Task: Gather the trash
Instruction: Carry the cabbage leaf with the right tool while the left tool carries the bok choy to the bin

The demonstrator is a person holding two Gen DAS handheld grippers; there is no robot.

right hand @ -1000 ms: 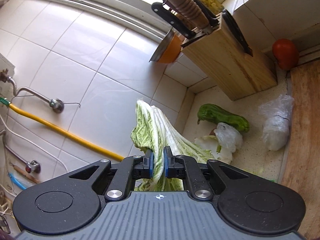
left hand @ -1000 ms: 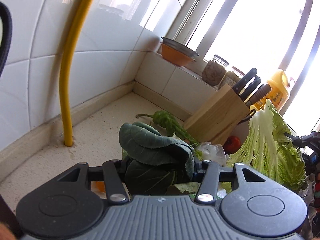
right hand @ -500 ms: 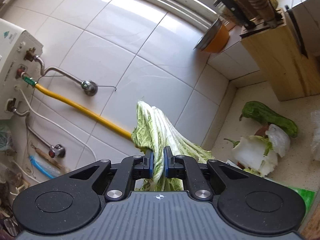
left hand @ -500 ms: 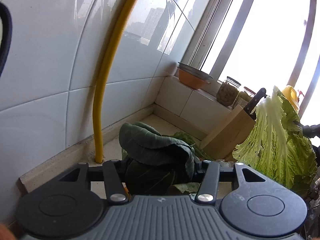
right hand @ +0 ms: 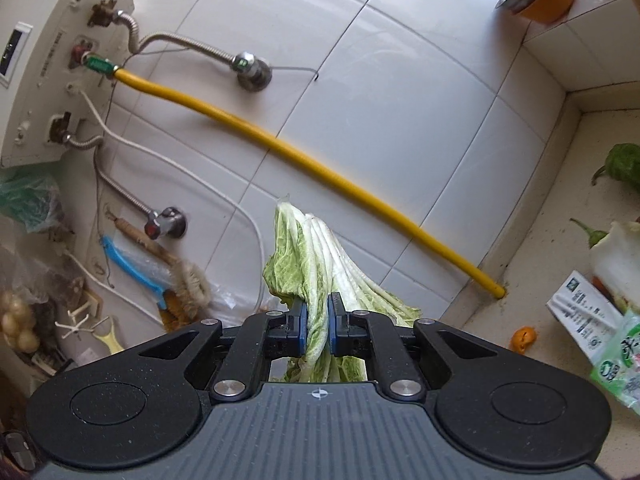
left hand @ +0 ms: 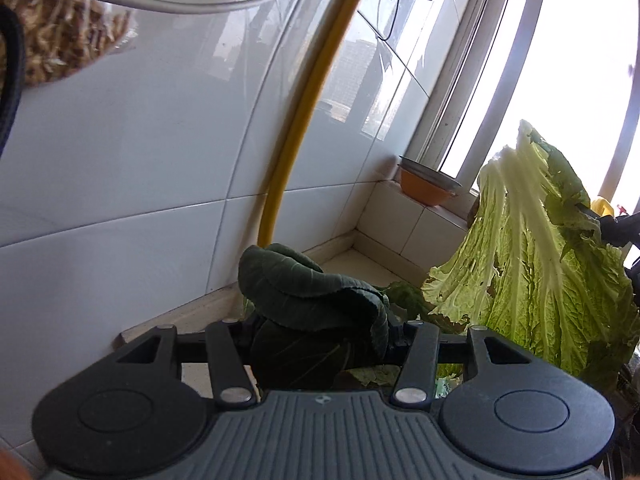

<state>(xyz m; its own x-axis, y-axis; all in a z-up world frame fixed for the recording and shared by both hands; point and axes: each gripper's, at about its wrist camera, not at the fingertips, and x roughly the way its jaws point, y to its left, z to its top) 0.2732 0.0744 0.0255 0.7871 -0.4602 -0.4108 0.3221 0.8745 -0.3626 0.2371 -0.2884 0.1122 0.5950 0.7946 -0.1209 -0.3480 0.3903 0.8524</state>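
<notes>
My left gripper [left hand: 320, 340] clamped on dark green leaf [left hand: 304, 300] — held above counter [left hand: 360, 260] by yellow hose [left hand: 312, 92]. My right gripper [right hand: 318, 330] pinching pale cabbage leaf [right hand: 312, 264], raised before tiled wall [right hand: 400, 92] — off counter.

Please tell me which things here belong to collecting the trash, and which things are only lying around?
Part of the job:
- dark green leaf, held in the left gripper
- napa cabbage leaf, clamped in the right gripper

Only lying around:
- yellow hose
- orange bowl
- water heater
- blue brush
- green pepper
</notes>
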